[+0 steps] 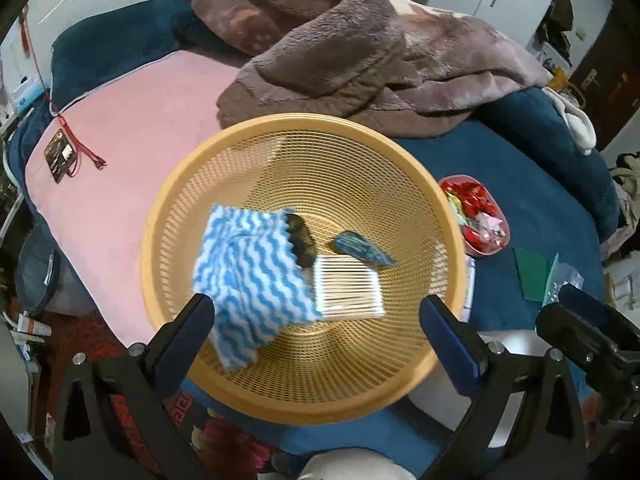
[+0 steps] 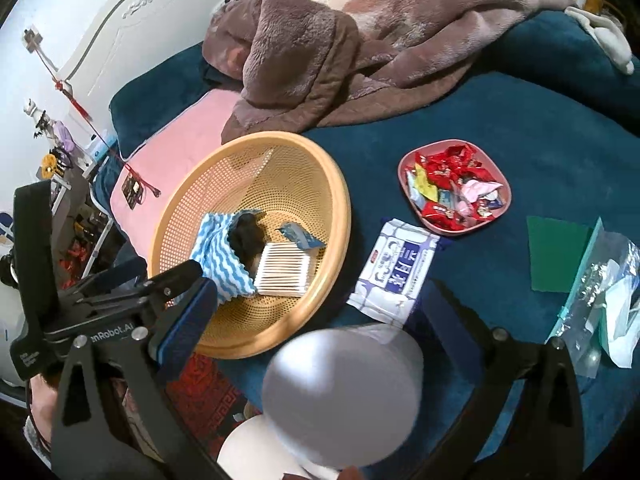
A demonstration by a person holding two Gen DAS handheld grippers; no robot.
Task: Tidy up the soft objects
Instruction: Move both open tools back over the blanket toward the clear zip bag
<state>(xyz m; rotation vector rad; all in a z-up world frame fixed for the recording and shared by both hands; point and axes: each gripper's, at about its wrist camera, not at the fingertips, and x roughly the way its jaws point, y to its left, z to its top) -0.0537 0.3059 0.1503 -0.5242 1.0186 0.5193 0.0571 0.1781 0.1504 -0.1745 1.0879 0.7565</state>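
both grippers stand wide apart with nothing between the fingers: my left gripper (image 1: 316,328) hangs over the near rim of the basket (image 1: 168,208), my right gripper (image 2: 320,312) over a white roll (image 2: 344,396), blurred, perhaps tissue. inside the basket lie the striped cloth (image 1: 248,276), swabs (image 1: 348,288) and a small packet (image 1: 360,248). the wipes pack (image 2: 396,268) lies just beside the basket's edge; open blue bedding beyond.

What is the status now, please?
Left gripper open above basket. Striped cloth in basket. Right gripper open around white roll.
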